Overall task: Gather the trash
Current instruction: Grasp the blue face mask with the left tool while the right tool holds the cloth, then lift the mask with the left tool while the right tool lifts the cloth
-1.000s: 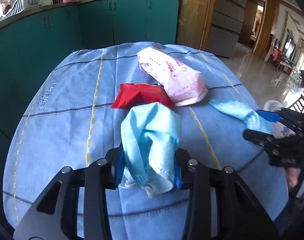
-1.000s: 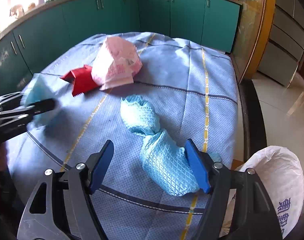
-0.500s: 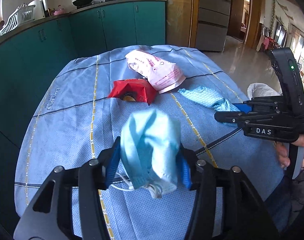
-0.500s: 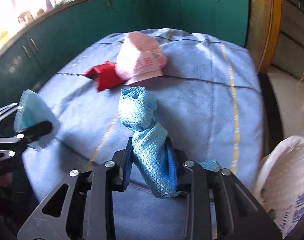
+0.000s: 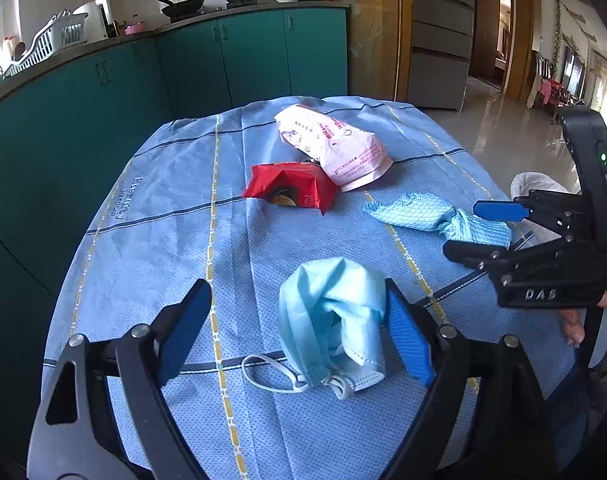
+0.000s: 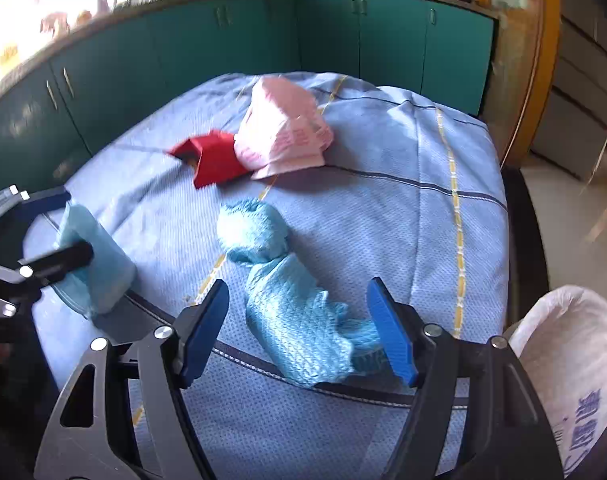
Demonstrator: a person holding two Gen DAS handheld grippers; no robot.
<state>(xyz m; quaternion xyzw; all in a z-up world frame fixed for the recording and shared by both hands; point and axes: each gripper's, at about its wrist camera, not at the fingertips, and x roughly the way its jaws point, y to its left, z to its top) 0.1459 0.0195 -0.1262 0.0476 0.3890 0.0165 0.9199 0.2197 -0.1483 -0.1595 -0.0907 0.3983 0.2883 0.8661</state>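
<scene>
A crumpled light-blue face mask (image 5: 335, 316) lies on the blue tablecloth between the fingers of my left gripper (image 5: 299, 332), which is open; the mask leans against the right finger. It also shows in the right wrist view (image 6: 95, 264). A teal waffle cloth (image 6: 291, 300) lies between the fingers of my right gripper (image 6: 299, 328), which is open. The cloth shows in the left wrist view (image 5: 435, 216) too. A red snack wrapper (image 5: 291, 188) and a pink plastic package (image 5: 335, 148) lie further back on the table.
A white plastic bag (image 6: 575, 364) hangs beside the table's near right edge. Teal kitchen cabinets (image 5: 223, 52) run behind the table. The tablecloth (image 5: 163, 240) covers a round table. A tiled floor lies to the right.
Both grippers have opened. The left one let the face mask down onto the cloth; the right one released the teal cloth, which now lies flat on the table.
</scene>
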